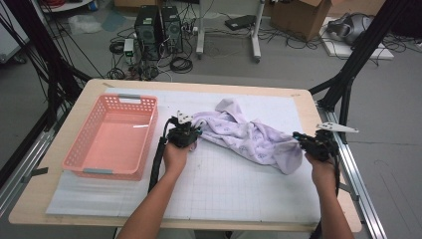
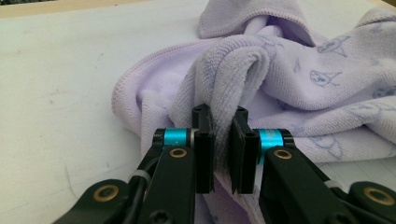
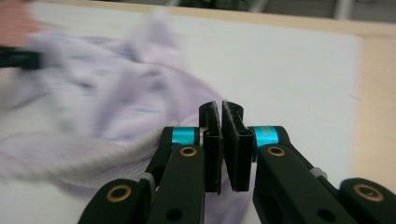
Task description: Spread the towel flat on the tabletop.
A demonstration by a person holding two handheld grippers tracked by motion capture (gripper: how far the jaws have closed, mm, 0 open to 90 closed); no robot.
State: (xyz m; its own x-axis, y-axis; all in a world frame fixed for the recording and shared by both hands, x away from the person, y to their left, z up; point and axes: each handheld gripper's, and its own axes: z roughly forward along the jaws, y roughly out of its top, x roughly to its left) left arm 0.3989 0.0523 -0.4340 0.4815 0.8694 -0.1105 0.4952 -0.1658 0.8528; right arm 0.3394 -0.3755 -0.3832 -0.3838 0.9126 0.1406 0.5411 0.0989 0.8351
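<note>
Lilac terry towel (image 1: 249,137) lay crumpled across the white gridded mat (image 1: 224,184), stretched between my two grippers, right of the pink basket (image 1: 112,137). My left gripper (image 2: 223,135) was clamped on a raised fold at the towel's left end. My right gripper (image 3: 221,123) was closed on the towel's right edge. Right gripper view was blurred; the cloth pinched between its pads was hard to make out.

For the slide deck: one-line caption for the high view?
Both tongs, left and right, pinch opposite ends of a lilac towel beside a pink basket.
</note>
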